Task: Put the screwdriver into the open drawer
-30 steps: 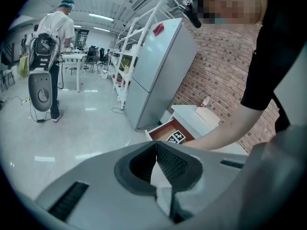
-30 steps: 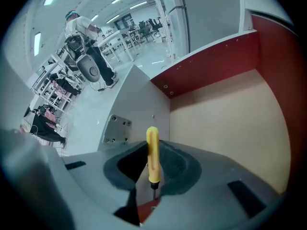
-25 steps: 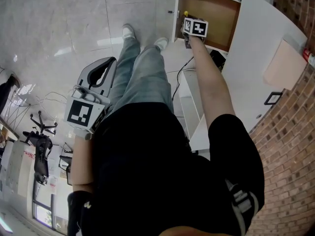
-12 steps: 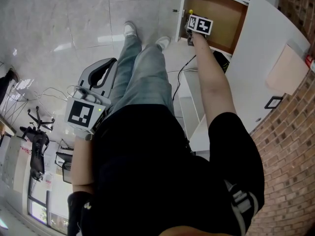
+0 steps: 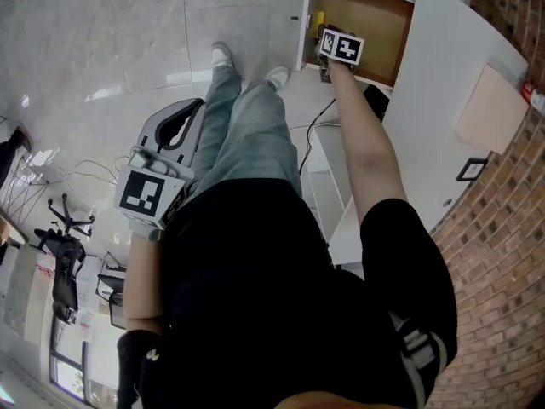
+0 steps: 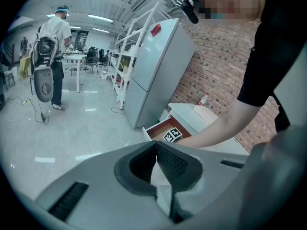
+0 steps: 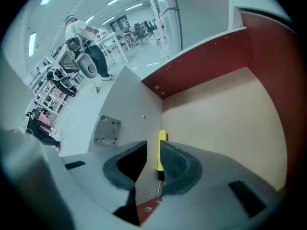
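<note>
Step in hand: judged to be the very end of the placing, with the tool already inside the drawer and only the withdrawal left.
Right gripper (image 7: 153,146): released. Its jaws stand apart at the lower centre of the right gripper view, and nothing is pinched between them.
Screwdriver (image 7: 161,152): lies in the gap between those jaws, its yellow handle just beside the right-hand pad and clear of the left-hand one. The thin metal shaft runs down toward the bottom of the frame. It seems to lie along the seam where the white side wall meets the tan floor.
Drawer (image 7: 225,121): open, filling the right half of the right gripper view. In the head view it sits at the top, right of centre, with the gripper reaching into it.
Left gripper (image 6: 156,145): clenched on nothing, its pads meeting at the lower centre of its own view. It is well apart from the drawer, at the lower left of the head view.
Next move: probably a straight pull back out of the drawer with the jaws wide, so that the right-hand pad does not drag the handle along.
Count: one screwdriver, one open drawer, two grippers.
Also there: one bystander (image 6: 52,37) at the upper left of the left gripper view, and one refrigerator (image 6: 153,71) near its centre.
</note>
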Available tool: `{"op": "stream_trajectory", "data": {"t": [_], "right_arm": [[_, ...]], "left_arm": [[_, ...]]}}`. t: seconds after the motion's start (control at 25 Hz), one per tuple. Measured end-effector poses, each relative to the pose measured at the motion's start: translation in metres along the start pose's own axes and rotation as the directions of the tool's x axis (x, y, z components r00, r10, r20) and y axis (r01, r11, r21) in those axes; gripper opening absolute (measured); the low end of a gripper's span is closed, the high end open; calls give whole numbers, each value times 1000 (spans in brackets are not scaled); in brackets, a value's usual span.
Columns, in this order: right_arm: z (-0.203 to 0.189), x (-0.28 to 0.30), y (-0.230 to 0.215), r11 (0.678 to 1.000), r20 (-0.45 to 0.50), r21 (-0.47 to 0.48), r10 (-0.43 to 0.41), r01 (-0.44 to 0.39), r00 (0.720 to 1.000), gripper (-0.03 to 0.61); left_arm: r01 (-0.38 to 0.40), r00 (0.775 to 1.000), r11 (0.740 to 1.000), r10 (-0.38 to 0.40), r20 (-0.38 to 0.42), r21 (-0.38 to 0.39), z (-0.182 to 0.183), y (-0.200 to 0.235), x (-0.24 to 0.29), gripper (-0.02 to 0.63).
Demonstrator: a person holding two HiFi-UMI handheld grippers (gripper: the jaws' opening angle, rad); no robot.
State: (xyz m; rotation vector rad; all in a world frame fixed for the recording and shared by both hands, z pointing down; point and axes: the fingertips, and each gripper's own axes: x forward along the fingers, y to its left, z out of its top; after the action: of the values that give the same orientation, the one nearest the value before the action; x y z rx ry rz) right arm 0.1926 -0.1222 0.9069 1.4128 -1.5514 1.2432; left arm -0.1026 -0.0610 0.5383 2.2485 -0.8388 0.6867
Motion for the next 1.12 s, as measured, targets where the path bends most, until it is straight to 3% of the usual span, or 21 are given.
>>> {"op": "stream_trajectory", "data": {"t": [0.28, 0.56, 1.12], "right_arm": [[25, -57, 20, 1000, 117, -8, 12, -11, 993, 25], [51, -141, 51, 996, 236, -31, 83, -78, 968, 11], [103, -362, 126, 975, 510, -197, 192, -103, 839, 11]], "left_arm": [[16, 999, 999, -19, 51, 48, 23, -14, -3, 5], [29, 992, 993, -43, 122, 114, 59, -30, -9, 5], [81, 957, 977, -132, 258, 199, 129, -63, -37, 5]]}}
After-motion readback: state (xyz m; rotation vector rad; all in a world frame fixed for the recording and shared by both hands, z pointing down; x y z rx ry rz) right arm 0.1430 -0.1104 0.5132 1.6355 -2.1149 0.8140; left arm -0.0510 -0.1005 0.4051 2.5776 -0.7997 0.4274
